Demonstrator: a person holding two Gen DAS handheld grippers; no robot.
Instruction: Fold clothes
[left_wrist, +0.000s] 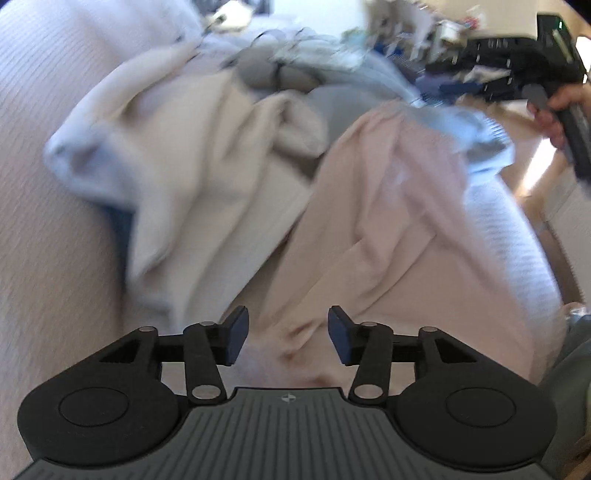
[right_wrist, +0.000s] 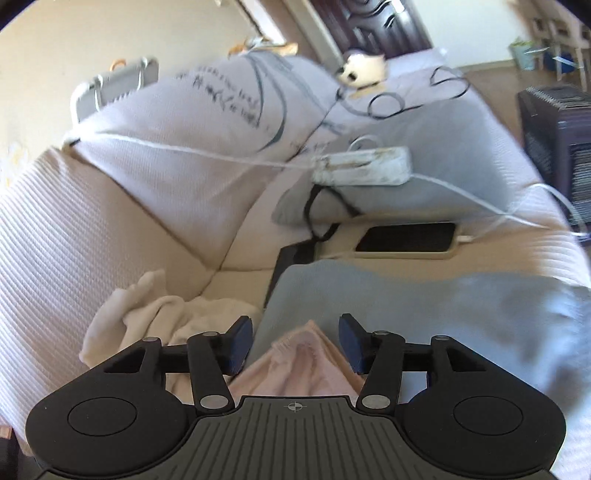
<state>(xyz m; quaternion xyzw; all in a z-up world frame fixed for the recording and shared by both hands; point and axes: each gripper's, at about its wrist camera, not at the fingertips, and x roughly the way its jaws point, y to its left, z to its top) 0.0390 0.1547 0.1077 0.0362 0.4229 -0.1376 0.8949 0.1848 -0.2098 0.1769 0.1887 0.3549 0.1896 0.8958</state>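
Observation:
A pale pink garment (left_wrist: 388, 221) lies crumpled on the sofa, running from my left gripper (left_wrist: 288, 328) up to the right. That gripper hovers open over the pink cloth, and its pads touch nothing. Beside it sits a cream garment (left_wrist: 207, 155), with a light blue-grey one (left_wrist: 369, 96) behind. In the right wrist view my right gripper (right_wrist: 295, 336) is open. A bunched end of the pink garment (right_wrist: 299, 365) sits low between its fingers, clear of the pads. A blue-grey garment (right_wrist: 424, 306) is spread ahead of it, and a white garment (right_wrist: 147, 314) lies to the left.
The sofa has a ribbed cream cover (right_wrist: 74, 221) and a printed pillow (right_wrist: 207, 122). A power strip (right_wrist: 362, 166) with trailing cables, a phone (right_wrist: 406, 238) and a dark cabinet (right_wrist: 554, 129) are to the right. A person's hand (left_wrist: 557, 110) shows at upper right.

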